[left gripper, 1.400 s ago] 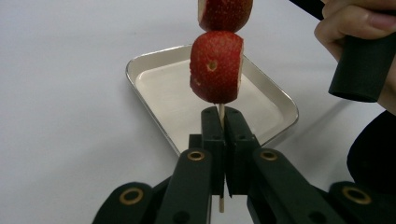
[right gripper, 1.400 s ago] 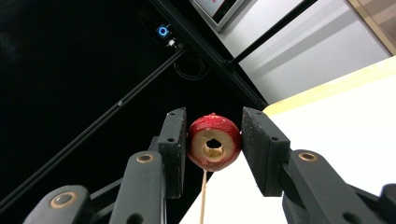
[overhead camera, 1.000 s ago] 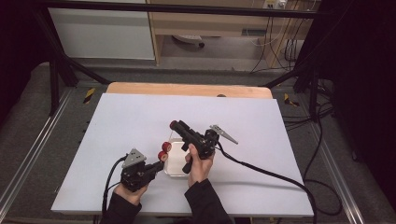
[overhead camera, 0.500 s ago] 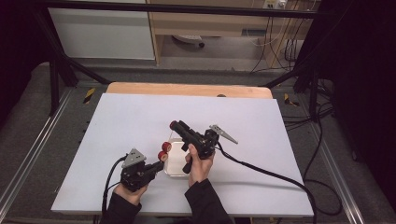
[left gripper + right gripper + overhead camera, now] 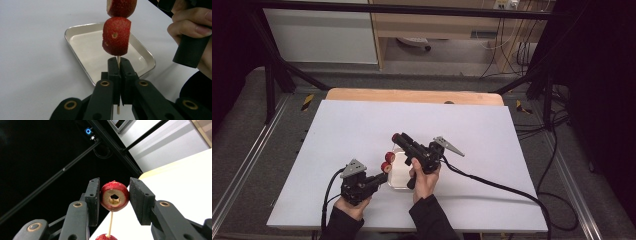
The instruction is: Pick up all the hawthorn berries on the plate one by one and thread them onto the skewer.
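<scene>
Plainly, no lettering shows on the skewer (image 5: 118, 60), strawberries (image 5: 116, 39) or tray (image 5: 87, 47).

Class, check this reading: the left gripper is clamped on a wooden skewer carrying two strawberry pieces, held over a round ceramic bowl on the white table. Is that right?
One detail is wrong. The left gripper does clamp the skewer with two strawberry pieces, but beneath them lies a shallow square metal tray, not a round ceramic bowl. The left gripper view shows it.

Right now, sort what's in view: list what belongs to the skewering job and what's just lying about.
In the job: wooden skewer, lower strawberry piece, upper strawberry piece, metal tray, left gripper, right gripper.
Lying about: yellow-black tape marks beside the table.
</scene>
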Tool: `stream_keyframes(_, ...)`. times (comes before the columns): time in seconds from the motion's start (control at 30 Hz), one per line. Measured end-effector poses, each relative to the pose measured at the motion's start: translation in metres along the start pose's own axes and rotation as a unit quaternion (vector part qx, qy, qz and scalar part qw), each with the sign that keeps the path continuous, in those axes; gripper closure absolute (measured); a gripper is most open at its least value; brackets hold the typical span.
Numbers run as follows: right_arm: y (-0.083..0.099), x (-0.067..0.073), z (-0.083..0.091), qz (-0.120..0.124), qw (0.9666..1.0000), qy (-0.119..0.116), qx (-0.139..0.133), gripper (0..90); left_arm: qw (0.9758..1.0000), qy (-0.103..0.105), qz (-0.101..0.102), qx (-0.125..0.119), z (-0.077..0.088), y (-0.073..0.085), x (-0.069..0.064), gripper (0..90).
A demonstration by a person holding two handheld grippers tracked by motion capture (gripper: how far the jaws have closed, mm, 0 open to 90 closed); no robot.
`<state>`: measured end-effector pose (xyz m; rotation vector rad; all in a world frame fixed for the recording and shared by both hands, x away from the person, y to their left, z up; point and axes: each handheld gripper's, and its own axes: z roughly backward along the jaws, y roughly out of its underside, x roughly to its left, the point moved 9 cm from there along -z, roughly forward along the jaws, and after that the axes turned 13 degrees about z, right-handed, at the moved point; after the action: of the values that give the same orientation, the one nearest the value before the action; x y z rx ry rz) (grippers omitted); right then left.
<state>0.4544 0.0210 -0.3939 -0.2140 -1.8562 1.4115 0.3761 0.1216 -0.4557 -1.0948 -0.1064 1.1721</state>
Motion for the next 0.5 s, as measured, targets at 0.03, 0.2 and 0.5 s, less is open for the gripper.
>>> stream_keyframes(0.03, -0.0002, -0.0001, 0.0002, 0.005, 1.0, 0.001, 0.001, 62.1, 1.0, -0.002, -0.004, 0.0, 0.0002, 0.0001, -0.0003, 88.3)
stream_keyframes(0.2, -0.0012, -0.0008, 0.001, 0.017, 0.9995, 0.003, 0.028, 62.1, 0.9998, -0.012, -0.015, 0.001, 0.0004, 0.0008, -0.0004, 88.4)
stream_keyframes(0.5, -0.001, -0.0005, 0.0024, 0.0, 0.9985, 0.002, 0.054, 62.4, 0.999, -0.029, -0.034, -0.005, 0.0003, 0.0023, -0.0024, 88.5)
